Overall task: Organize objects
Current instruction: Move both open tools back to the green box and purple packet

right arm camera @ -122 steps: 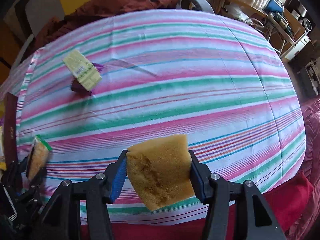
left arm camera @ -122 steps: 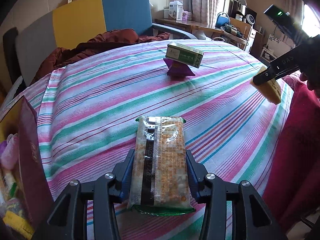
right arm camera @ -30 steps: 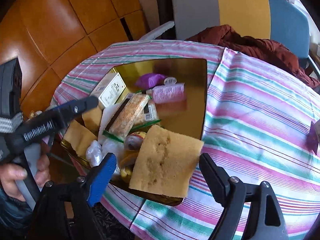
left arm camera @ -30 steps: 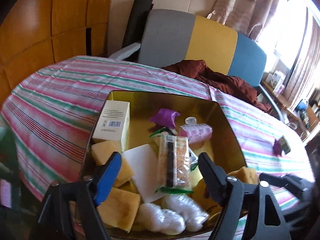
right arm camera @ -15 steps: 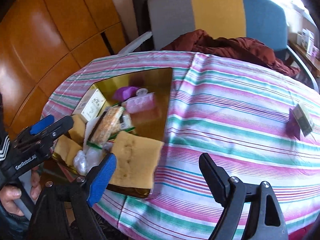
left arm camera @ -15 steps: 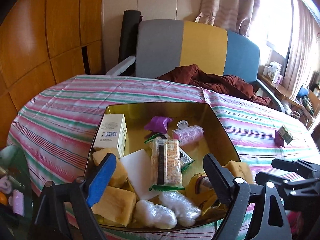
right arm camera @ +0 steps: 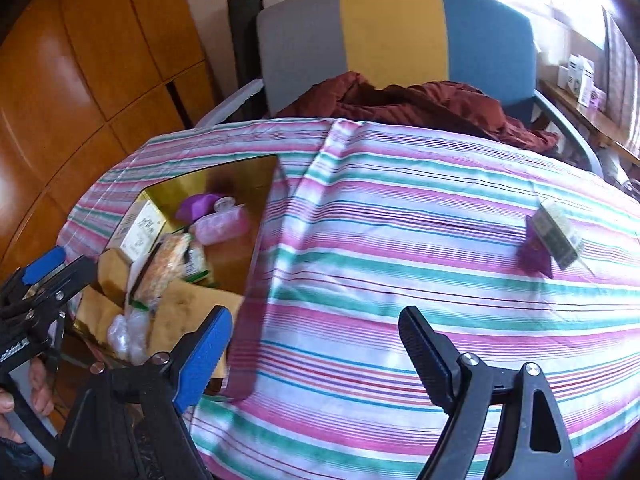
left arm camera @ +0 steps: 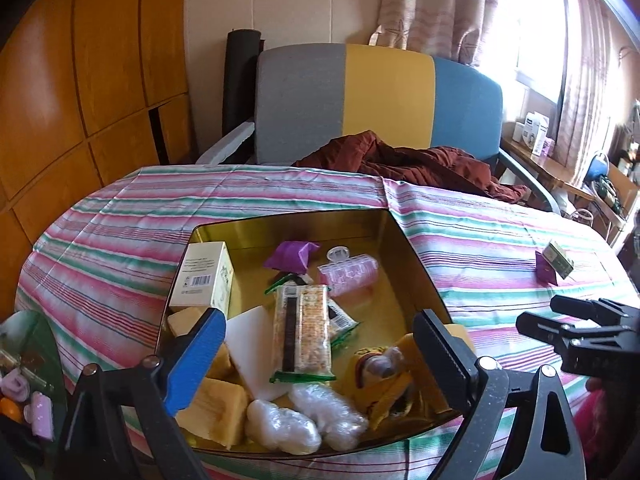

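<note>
Over the gold tin [left arm camera: 416, 264] the left gripper [left arm camera: 316, 356] hangs with jaws opening and nothing between them, the snack bar [left arm camera: 303, 332] lying in the tin below; the right gripper [right arm camera: 316, 344] gapes empty above the cloth [right arm camera: 400, 240]. Best next: swing right toward the green box [right arm camera: 558, 234] leaning on the purple packet [right arm camera: 532, 256], approaching squarely. Only a barcode shows on the white box [left arm camera: 202, 276]; its print is unreadable

Gold tin [left arm camera: 420, 268] on striped table, open, holding cracker pack [left arm camera: 303, 332] lying flat at centre, white box [left arm camera: 204, 274], yellow sponges [left arm camera: 218, 406], purple pouch [left arm camera: 291, 256], pink roller [left arm camera: 349, 276]. Green box [right arm camera: 558, 236] rests tilted on another purple packet [right arm camera: 534, 254], well apart.
</note>
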The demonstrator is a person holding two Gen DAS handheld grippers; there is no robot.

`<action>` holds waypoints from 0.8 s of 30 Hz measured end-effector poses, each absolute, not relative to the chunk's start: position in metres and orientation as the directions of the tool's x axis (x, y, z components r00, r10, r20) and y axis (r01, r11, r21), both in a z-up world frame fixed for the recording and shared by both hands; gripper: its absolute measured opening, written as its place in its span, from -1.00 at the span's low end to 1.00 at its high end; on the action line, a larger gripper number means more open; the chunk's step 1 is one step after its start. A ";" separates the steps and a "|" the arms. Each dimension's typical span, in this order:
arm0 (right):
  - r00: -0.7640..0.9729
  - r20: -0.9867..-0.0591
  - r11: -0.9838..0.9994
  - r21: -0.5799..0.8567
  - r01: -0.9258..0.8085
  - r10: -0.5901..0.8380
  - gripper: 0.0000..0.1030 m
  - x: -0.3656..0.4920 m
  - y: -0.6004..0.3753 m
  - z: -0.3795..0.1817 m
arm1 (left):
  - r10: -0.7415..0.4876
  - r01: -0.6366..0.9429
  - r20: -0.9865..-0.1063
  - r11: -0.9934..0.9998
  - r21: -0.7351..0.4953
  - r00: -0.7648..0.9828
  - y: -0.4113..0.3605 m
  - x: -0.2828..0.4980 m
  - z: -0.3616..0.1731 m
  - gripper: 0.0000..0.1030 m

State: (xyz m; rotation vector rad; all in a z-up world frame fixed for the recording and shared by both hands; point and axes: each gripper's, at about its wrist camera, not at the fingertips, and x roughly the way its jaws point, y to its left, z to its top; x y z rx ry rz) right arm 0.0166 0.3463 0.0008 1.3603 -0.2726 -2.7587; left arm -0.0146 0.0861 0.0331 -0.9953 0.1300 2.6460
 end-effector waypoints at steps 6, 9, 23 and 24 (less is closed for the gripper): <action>-0.602 -0.797 -0.985 0.140 -0.104 -0.050 0.69 0.014 0.383 0.001 | 0.284 -0.367 -0.644 -0.930 -0.004 -0.710 0.104 -0.010 0.042 0.85; -0.603 -0.798 -0.979 0.130 -0.159 -0.008 0.69 0.014 0.411 0.003 | 0.309 -0.402 -0.638 -0.916 0.000 -0.705 0.116 -0.009 0.047 0.85; -0.543 -0.820 -0.872 0.124 -0.474 0.179 0.69 -0.019 0.571 -0.005 | 0.390 -0.533 -0.677 -0.846 0.004 -0.624 0.180 -0.005 0.039 0.86; -0.535 -0.826 -0.869 0.123 -0.480 0.178 0.69 -0.025 0.577 -0.009 | 0.392 -0.539 -0.683 -0.843 0.003 -0.617 0.185 -0.006 0.038 0.86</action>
